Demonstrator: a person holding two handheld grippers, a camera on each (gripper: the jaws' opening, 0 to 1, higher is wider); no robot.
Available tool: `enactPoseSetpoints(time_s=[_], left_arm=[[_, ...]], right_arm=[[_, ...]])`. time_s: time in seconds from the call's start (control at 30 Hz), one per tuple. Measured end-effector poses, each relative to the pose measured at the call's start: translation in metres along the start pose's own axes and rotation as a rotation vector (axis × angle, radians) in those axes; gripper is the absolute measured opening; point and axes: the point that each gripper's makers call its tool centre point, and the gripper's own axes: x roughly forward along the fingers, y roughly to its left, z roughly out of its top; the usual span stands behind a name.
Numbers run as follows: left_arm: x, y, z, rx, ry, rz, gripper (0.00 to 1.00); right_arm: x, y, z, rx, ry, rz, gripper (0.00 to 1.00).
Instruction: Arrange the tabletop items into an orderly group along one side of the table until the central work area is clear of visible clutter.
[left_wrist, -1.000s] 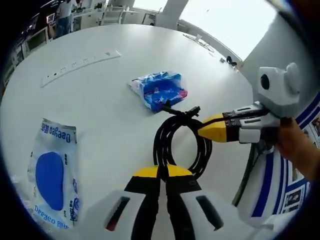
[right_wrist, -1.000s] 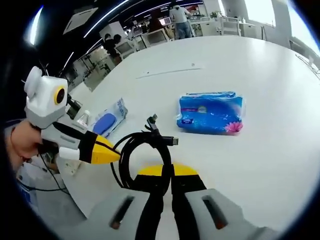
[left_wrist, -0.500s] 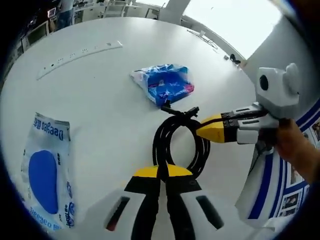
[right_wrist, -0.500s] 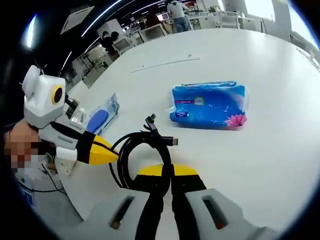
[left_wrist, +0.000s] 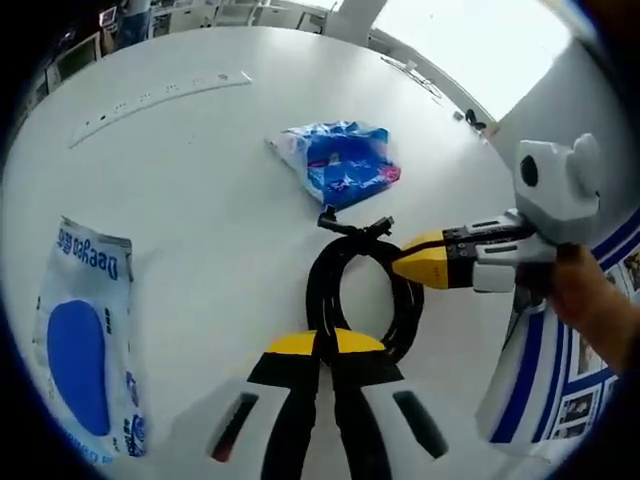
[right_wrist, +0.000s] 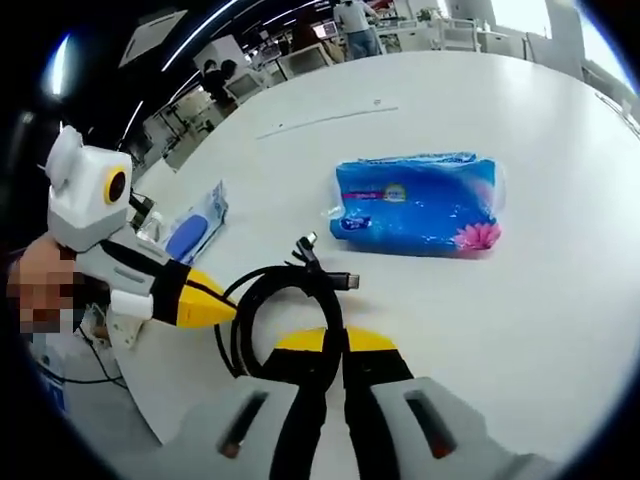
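Observation:
A coiled black cable (left_wrist: 362, 290) hangs just above the white table (left_wrist: 210, 200), and both grippers hold it. My left gripper (left_wrist: 322, 343) is shut on the coil's near side. My right gripper (left_wrist: 400, 263) comes in from the right, shut on the coil's right side. In the right gripper view, my right gripper (right_wrist: 327, 342) clamps the cable (right_wrist: 285, 295) and the left gripper (right_wrist: 230, 310) grips it from the left. The cable's plugs stick out toward a blue tissue pack (left_wrist: 340, 165) (right_wrist: 420, 205). A clear pouch with a blue insert (left_wrist: 85, 345) (right_wrist: 190, 235) lies to the left.
A long white power strip (left_wrist: 160, 95) (right_wrist: 325, 120) lies far across the table. The table's edge runs close behind the grippers. A white and blue column (left_wrist: 560, 330) stands at the right. Desks and people fill the room beyond the table.
Both grippers keep hold of the cable. The right gripper view has come closer to the tissue pack, and the left gripper view has shifted slightly. Nothing on the table has moved.

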Motion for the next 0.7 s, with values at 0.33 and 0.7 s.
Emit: enactPoseSetpoints(time_s=[0.33, 0.7], left_arm=[[0.0030, 0.0027, -0.0009, -0.014, -0.001, 0.000, 0.01], [0.0035, 0.0047, 0.0000, 0.007, -0.015, 0.006, 0.02]], right_arm=[[0.0031, -0.0006, 0.0001, -0.002, -0.002, 0.000, 0.02], [0.0037, -0.0016, 0.0001, -0.021, -0.006, -0.008, 0.05]])
